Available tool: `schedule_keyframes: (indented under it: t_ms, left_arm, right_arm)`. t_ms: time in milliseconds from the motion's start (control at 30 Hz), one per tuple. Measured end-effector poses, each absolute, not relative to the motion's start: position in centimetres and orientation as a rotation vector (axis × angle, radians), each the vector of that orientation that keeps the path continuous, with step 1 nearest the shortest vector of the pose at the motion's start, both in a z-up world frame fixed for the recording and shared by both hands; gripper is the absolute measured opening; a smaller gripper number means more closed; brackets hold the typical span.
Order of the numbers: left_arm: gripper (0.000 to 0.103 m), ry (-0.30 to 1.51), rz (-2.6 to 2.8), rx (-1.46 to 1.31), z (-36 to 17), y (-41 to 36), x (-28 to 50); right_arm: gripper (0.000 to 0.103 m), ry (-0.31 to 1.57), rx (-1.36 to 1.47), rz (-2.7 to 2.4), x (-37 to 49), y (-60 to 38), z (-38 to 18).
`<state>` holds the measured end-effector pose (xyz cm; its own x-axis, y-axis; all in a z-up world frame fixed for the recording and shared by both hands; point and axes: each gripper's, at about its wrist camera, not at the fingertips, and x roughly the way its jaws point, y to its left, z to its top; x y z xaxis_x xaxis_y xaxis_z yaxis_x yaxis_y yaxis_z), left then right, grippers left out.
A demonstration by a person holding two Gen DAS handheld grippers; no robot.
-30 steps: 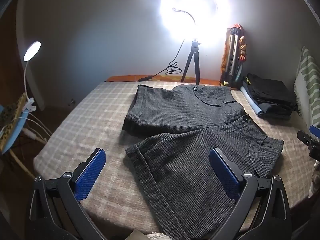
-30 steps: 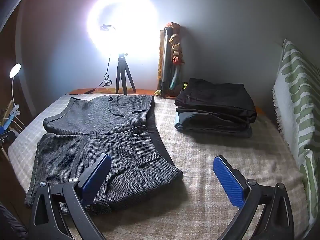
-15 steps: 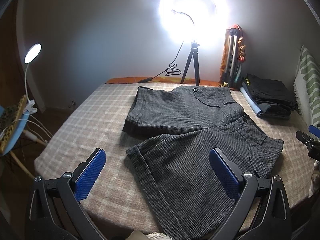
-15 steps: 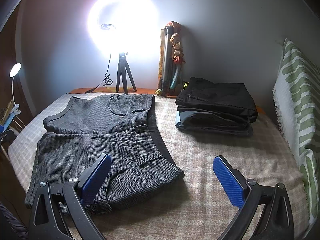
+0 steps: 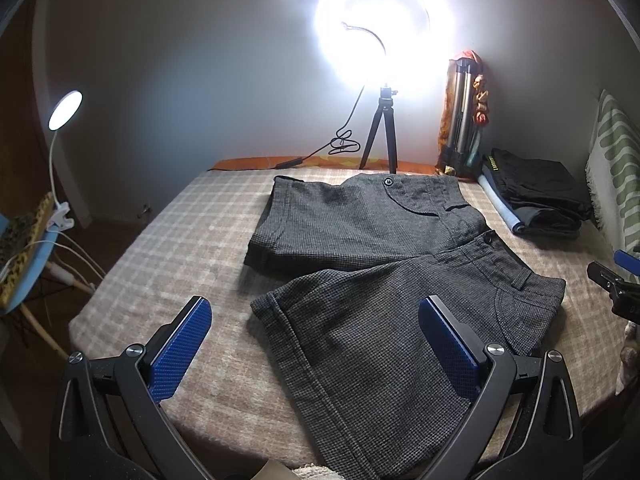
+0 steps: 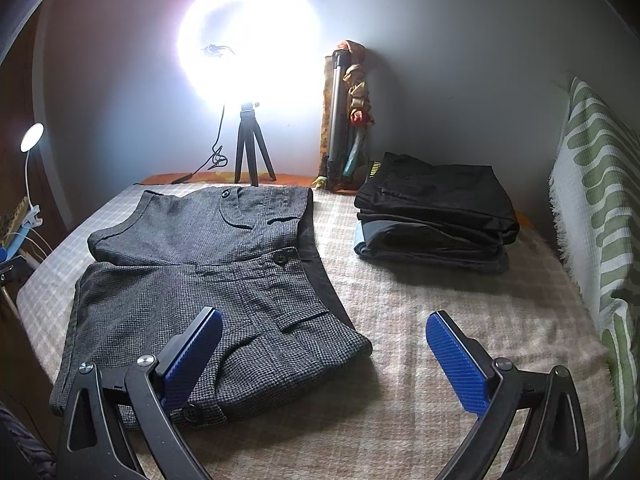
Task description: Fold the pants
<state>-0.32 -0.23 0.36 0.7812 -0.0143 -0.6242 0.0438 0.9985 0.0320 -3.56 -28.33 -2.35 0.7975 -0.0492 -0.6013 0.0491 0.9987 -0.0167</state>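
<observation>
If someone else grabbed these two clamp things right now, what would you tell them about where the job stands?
Left gripper: open, holding nothing, hovering over the near leg's hem.
Right gripper: open, holding nothing, over the near waistband corner.
Grey shorts: spread flat on the checked bedspread, both legs apart, waistband toward the stack of folded dark clothes.
Done: nothing folded on this pair yet.
Left: grip hem and waistband, likely fold one leg over the other, then fold again and perhaps add to the stack.

I'm looking into a home bedroom: ahead of my jaws a bed under a plaid blanket (image 6: 440, 340), folded dark clothes (image 6: 436, 208) stacked beyond the right jaw, a ring light (image 5: 384, 28) on its tripod against the wall
</observation>
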Motion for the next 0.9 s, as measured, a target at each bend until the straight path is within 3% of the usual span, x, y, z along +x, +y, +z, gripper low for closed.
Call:
schedule_keyframes:
  t_ms: [900]
  left_arm:
    - [0.103,0.669,-0.028,0.053,0.45,-0.22,-0.42]
  right_arm:
    - [0.103,0.654,0.006,-0.045,-3.51,-28.27,-2.41]
